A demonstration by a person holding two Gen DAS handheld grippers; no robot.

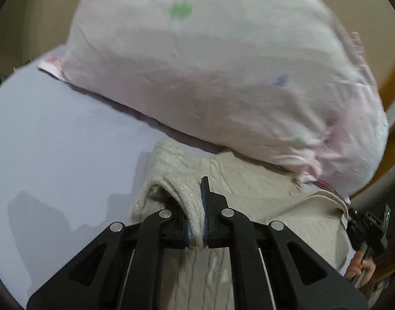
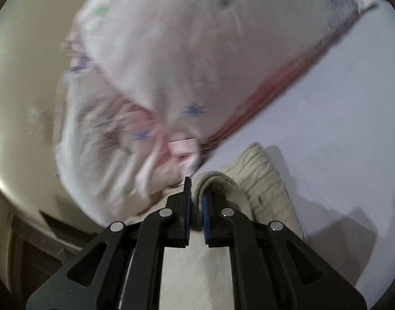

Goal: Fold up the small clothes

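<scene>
A beige knitted garment lies on the pale sheet, its far edge against a pillow. My left gripper is shut on a ribbed edge of it, the knit bulging up between the fingers. The right gripper and the hand holding it show at the right edge of the left wrist view, at the garment's other side. In the right wrist view my right gripper is shut on a thick fold of the same garment, which drapes over the right finger.
A large white and pink pillow with small green and blue prints lies just beyond the garment; it also fills the right wrist view. The bed's edge and dark floor show at lower left there. Beige wall behind.
</scene>
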